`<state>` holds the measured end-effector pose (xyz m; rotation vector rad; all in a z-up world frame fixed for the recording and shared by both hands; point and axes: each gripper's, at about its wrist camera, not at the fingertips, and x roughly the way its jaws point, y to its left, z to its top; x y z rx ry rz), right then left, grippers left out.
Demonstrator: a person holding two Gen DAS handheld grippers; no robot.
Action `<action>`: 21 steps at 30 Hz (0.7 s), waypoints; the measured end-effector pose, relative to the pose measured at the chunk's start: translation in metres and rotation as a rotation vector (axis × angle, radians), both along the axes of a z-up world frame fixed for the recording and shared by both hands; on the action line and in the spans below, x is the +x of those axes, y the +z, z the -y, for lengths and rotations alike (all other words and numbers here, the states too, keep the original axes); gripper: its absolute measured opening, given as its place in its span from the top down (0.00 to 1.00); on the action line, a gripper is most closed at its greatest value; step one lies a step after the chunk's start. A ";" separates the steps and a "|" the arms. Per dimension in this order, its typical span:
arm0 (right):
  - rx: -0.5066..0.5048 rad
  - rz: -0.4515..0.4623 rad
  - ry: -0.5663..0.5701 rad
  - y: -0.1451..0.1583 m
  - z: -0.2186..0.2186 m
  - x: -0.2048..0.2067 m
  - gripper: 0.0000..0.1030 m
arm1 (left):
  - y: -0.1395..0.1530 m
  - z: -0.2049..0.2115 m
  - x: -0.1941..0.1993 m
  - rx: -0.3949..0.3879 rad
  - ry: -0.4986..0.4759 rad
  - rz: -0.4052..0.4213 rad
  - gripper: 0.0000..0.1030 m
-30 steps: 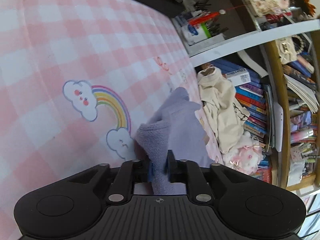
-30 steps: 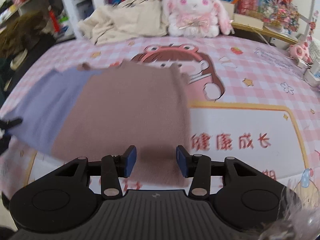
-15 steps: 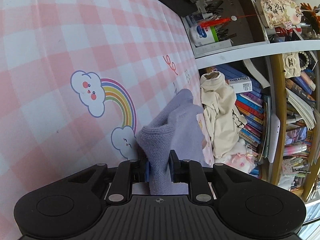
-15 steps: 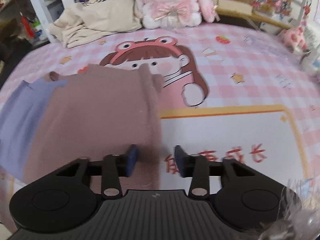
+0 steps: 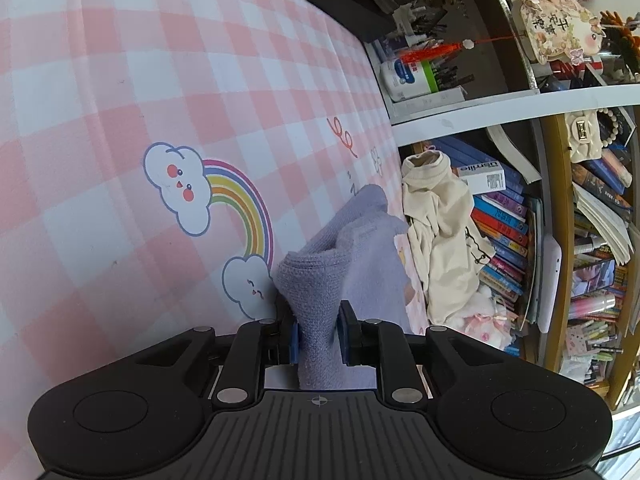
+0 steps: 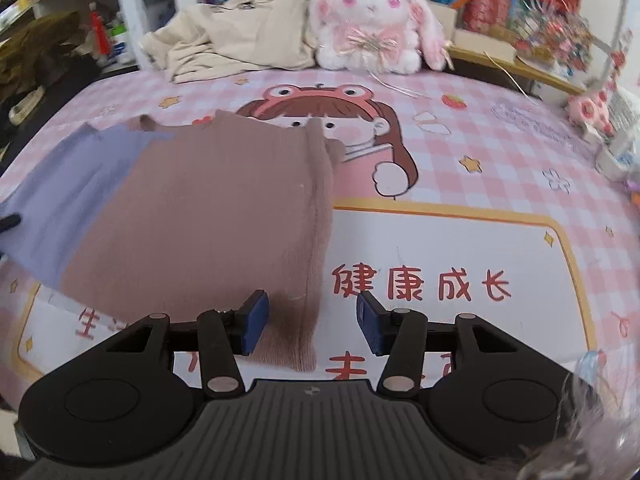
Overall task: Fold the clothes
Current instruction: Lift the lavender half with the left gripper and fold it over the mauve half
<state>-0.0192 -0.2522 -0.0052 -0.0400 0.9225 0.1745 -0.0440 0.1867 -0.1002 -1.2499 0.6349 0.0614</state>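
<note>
A knit garment lies on the pink checked mat (image 6: 460,168). Its brown part (image 6: 208,216) lies flat in the right wrist view, with a lilac part (image 6: 68,192) to its left. My left gripper (image 5: 319,334) is shut on a bunched fold of the lilac part (image 5: 320,292) and holds it up off the mat (image 5: 120,100). My right gripper (image 6: 310,322) is open, just above the brown part's near right corner, gripping nothing.
A cream garment (image 6: 236,44) and a pink plush rabbit (image 6: 372,20) lie at the mat's far edge, in front of bookshelves (image 5: 504,220). Small toys (image 6: 588,108) sit at the far right. A white shelf (image 5: 500,112) with bottles stands beside the mat.
My right gripper has shifted right, from over the brown part's middle to its right corner, staying open. My left gripper keeps its hold on the lilac fold and has moved slightly.
</note>
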 end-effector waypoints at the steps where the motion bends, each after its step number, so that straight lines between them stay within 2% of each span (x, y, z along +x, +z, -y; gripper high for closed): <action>1: -0.006 0.009 0.022 0.001 0.000 -0.002 0.54 | 0.000 0.001 0.000 0.011 0.007 0.004 0.82; 7: -0.042 0.118 0.186 0.009 0.006 -0.010 0.54 | 0.002 0.008 -0.001 0.047 0.058 0.014 0.83; 11: -0.024 0.094 0.287 0.009 0.015 -0.011 0.54 | 0.004 0.013 -0.004 0.060 0.093 0.009 0.83; 14: -0.010 0.065 0.343 0.006 0.019 -0.012 0.54 | 0.011 0.020 -0.002 0.109 0.100 -0.010 0.87; 17: 0.016 0.050 0.374 0.004 0.027 -0.011 0.54 | 0.020 0.027 -0.001 0.164 0.106 -0.021 0.89; 21: 0.111 0.037 0.367 0.003 0.040 0.002 0.55 | 0.033 0.037 -0.003 0.218 0.125 -0.010 0.90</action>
